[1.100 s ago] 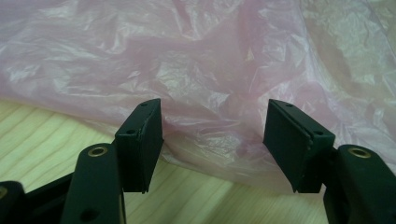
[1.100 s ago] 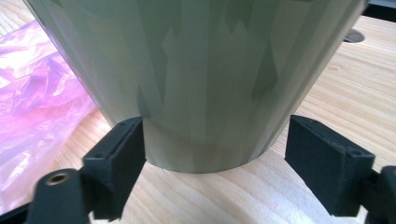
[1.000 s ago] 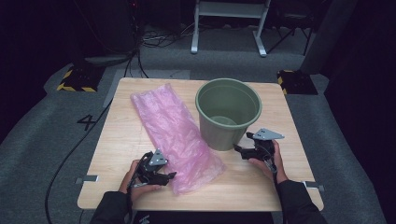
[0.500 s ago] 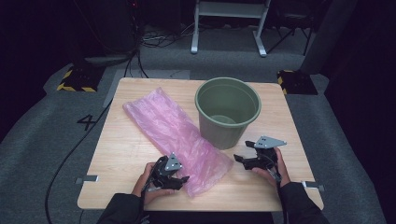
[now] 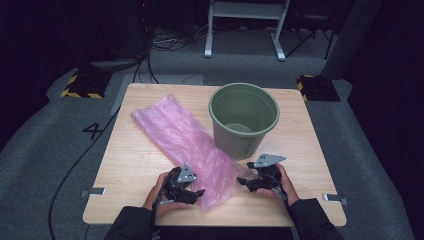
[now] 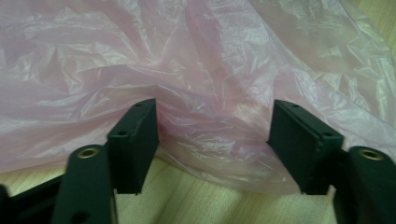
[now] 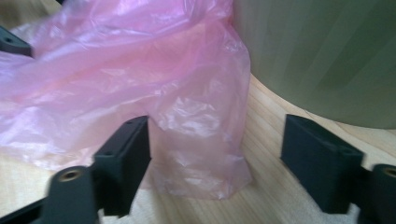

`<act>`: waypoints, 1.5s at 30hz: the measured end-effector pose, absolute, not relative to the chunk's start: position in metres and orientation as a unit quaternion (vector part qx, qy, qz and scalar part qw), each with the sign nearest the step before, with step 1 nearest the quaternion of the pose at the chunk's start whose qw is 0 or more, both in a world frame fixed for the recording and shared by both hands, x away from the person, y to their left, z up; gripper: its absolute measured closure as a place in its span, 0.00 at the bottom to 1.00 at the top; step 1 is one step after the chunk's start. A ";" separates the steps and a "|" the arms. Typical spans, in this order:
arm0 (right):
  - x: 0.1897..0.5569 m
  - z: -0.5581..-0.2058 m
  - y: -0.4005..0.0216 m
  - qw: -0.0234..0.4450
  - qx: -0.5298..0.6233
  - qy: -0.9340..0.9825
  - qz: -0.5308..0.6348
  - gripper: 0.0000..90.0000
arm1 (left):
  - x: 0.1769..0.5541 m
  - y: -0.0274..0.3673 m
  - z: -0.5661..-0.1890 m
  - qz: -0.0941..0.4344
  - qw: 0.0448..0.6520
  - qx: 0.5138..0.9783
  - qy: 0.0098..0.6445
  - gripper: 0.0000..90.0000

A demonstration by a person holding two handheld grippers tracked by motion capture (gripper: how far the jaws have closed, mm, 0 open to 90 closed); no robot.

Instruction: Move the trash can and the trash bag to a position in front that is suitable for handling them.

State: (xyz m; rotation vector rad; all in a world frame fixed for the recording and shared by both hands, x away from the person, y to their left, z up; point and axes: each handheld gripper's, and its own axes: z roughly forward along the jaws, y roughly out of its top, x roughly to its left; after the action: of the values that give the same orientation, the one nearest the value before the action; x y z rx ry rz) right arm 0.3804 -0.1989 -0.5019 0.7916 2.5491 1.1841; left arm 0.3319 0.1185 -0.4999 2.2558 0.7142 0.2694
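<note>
Pink plastic bag (image 5: 185, 145) lies slantwise across the bench (image 5: 125, 165), its near end beside the green bucket (image 5: 244, 117). Left claw (image 5: 196, 192), just widening, straddles the bag's edge unclenched; right claw (image 5: 245, 182), just narrowing, brackets the corner without pinching.

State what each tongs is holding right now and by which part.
Nothing is held. Both the left tongs and right tongs stand open around the near edge of the pink plastic bag, pads not pressing it.
</note>
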 end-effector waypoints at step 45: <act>0.429 -0.460 -0.264 0.183 0.324 0.801 0.470 0.33 | 0.364 0.223 -0.501 0.155 0.354 0.834 0.394 0.32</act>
State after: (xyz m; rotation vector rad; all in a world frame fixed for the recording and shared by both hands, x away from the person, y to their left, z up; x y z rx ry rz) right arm 0.4290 -0.2641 -0.4601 0.9133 2.2579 1.3251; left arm 0.3635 0.2231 -0.5007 2.1552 1.0178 0.4012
